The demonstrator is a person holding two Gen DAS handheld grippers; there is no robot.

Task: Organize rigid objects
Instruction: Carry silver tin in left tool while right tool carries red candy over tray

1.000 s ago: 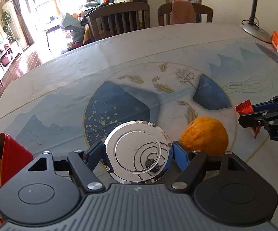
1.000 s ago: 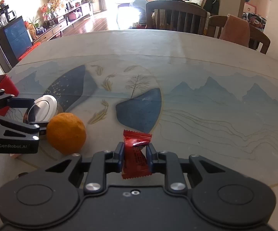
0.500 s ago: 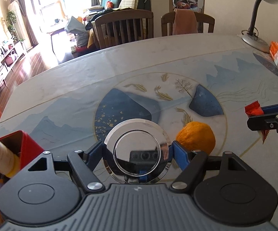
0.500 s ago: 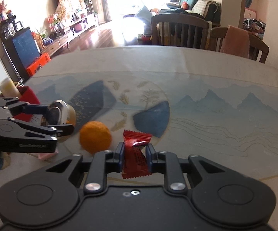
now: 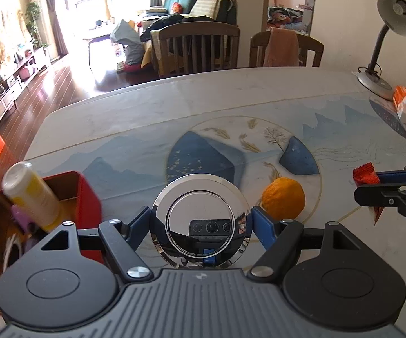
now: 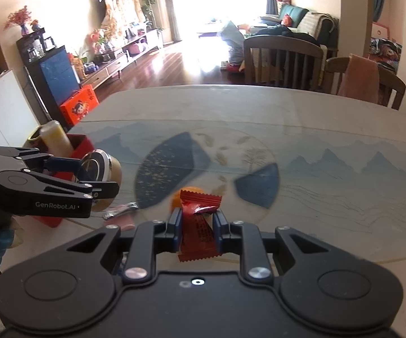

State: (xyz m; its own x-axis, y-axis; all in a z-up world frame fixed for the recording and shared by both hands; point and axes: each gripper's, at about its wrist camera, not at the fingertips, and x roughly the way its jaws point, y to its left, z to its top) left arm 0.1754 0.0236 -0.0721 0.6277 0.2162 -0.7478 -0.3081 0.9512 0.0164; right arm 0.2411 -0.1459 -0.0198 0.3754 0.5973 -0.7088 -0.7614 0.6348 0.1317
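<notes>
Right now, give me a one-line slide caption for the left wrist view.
Left gripper holds a mirrored round jar above the table, orange beyond, red box at left.

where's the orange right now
The orange sits on the table, in the left wrist view just right of the shiny round lid held in the left gripper.

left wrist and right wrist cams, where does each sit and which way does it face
Left wrist: rides the left claw, looking down across the table toward the chairs; its fingers clamp a round mirror.
Right wrist: rides the right claw, facing the same way; its fingers pinch a red candy wrapper.
Shared: the orange, the red box, and each other's claw.
</notes>
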